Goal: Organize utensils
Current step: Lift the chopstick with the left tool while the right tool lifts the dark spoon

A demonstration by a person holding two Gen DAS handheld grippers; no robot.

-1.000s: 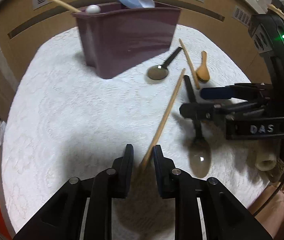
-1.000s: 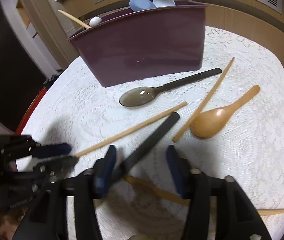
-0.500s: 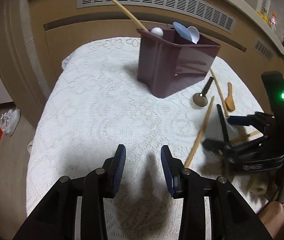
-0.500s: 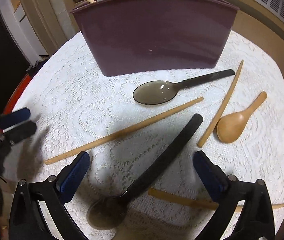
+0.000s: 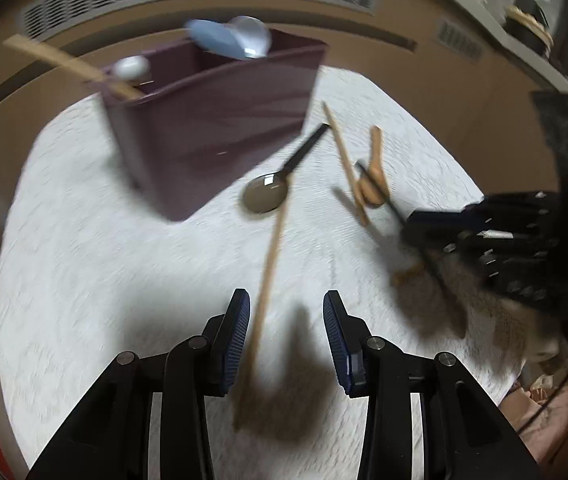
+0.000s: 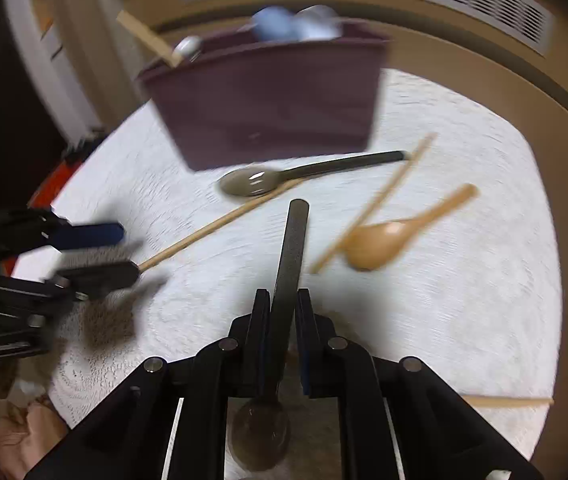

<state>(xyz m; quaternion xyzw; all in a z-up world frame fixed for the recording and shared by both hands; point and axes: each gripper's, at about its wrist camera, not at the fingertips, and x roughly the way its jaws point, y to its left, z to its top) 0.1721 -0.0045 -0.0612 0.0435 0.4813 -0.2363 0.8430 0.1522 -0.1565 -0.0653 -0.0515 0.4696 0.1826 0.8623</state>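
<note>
Our right fingers [image 6: 281,304] pinch the dark spoon [image 6: 290,264], handle pointing ahead at the bin [image 6: 267,120], while our left fingers [image 5: 286,320], apart and empty, straddle a chopstick [image 5: 269,264] lying lengthwise on the desk [image 5: 83,240].

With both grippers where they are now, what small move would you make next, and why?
Probably close the left gripper on the chopstick. Its fingers are open, and the stick lies on the cloth between them, ungrasped. The right gripper is already shut on the dark spoon, so it needs nothing yet.
</note>
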